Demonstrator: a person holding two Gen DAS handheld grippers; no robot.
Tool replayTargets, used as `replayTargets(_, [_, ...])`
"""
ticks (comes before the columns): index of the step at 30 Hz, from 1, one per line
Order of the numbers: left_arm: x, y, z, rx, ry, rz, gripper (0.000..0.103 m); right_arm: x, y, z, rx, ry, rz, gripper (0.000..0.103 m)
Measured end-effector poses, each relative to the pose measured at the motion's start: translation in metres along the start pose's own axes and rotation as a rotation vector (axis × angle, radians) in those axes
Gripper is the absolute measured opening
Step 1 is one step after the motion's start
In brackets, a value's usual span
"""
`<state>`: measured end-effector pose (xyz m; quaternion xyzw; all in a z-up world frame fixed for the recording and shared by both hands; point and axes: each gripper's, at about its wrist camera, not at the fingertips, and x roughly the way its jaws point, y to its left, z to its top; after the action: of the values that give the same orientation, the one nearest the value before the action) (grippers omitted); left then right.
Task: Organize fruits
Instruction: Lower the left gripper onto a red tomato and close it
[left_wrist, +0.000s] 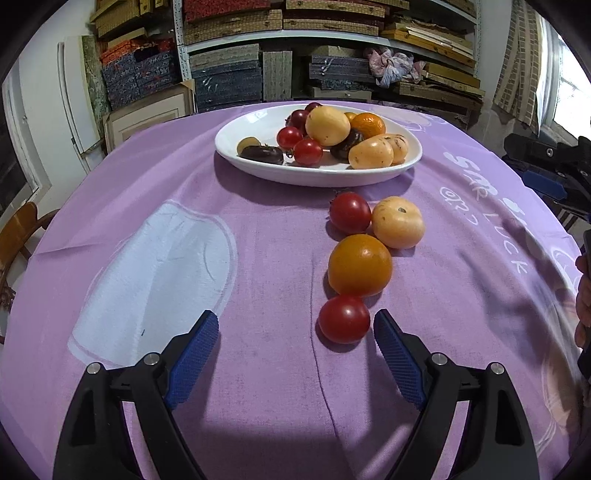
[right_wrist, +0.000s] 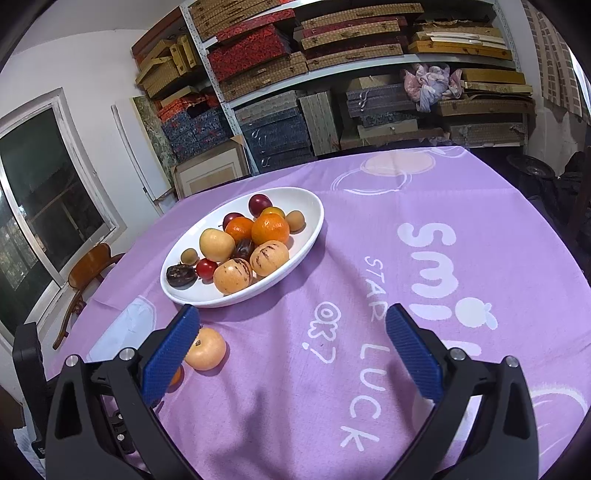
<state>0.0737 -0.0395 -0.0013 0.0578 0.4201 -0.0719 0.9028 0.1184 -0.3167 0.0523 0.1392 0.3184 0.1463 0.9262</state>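
Note:
A white oval plate (left_wrist: 373, 176) (right_wrist: 314, 229) heaped with several fruits sits at the far side of the purple cloth. On the cloth in front of it lie a red tomato (left_wrist: 349, 213), a pale peach-coloured fruit (left_wrist: 398, 222) (right_wrist: 205, 349), an orange fruit (left_wrist: 359, 264) and a second red tomato (left_wrist: 344, 319). My left gripper (left_wrist: 295, 330) is open, low over the cloth, and the near red tomato lies just ahead of its right finger. My right gripper (right_wrist: 291, 325) is open over bare cloth; its left finger (right_wrist: 171, 352) hides part of the loose fruits.
The purple tablecloth (left_wrist: 258, 258) has white lettering (right_wrist: 436, 266) on its right half. Shelves stacked with boxes (left_wrist: 258, 55) stand behind the table. A wooden chair (right_wrist: 88, 273) stands at the left edge. A person's hand (left_wrist: 583, 295) shows at the right border.

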Motion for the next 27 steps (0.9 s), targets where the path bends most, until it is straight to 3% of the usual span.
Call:
replayTargets(4, [0.001, 0.006, 0.000, -0.017, 0.001, -0.010, 0.086, 0.000, 0.000, 0.000, 0.000, 0.000, 0.001, 0.099])
replayTargets(6, [0.002, 0.012, 0.000, -0.047, 0.003, -0.035, 0.077, 0.000, 0.000, 0.000, 0.000, 0.002, 0.004, 0.099])
replayTargets(10, [-0.001, 0.016, 0.000, -0.049, -0.003, -0.044, 0.070, -0.001, 0.001, 0.000, -0.001, 0.001, 0.010, 0.099])
replayTargets(16, [0.000, 0.021, 0.001, -0.060, -0.006, -0.038, 0.069, -0.002, 0.001, 0.000, 0.002, 0.001, 0.014, 0.099])
replayTargets(21, [0.001, 0.032, 0.001, -0.093, 0.006, -0.051, 0.045, -0.003, 0.001, 0.000, -0.001, -0.001, 0.015, 0.099])
replayTargets(27, [-0.002, 0.022, 0.001, -0.041, -0.010, -0.054, 0.046, -0.004, 0.003, 0.001, -0.005, 0.005, 0.015, 0.099])
